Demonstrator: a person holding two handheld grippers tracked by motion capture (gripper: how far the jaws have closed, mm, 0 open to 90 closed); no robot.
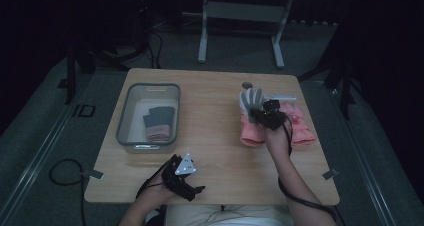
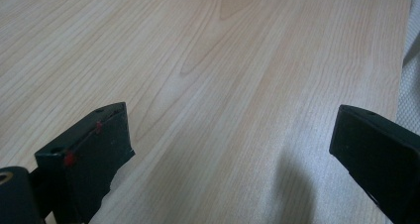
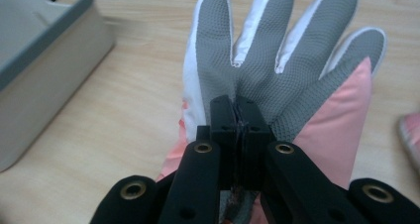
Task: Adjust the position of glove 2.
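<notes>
Right gripper [image 3: 236, 116]: jaws pressed together with a pinch of grey palm fabric caught between them, so it has hold of the glove [image 3: 277, 60].
Glove in the grip: it fans out directly ahead of the closed jaws, fingers spread and pointing away. The palm is grey with a dotted grip texture, white along the finger sides, and a pink panel runs down the edge toward the cuff.
Where it is: in the high view the glove [image 1: 250, 102] sits at the right gripper [image 1: 268, 115], fingers raised toward the far edge, over the far right part of the table [image 1: 210, 151].
Beneath and beside the right gripper: a pink glove [image 1: 301, 128] lies just to its right, and more pink fabric lies under it; whether that is the held glove's cuff or a separate piece I cannot tell.
Left gripper [image 2: 233, 149]: jaws stand wide apart with nothing between them, bare wood ahead. In the high view the left gripper [image 1: 181, 175] rests near the person's edge of the table.
Bin [image 1: 148, 88]: well to the left of the right gripper and beyond the left one, a grey bin with a grey-and-pink pair of gloves [image 1: 159, 122] lying inside.
Progress, as I judge it: one lot is binned; the held glove and the pink one on the table are left to move.
</notes>
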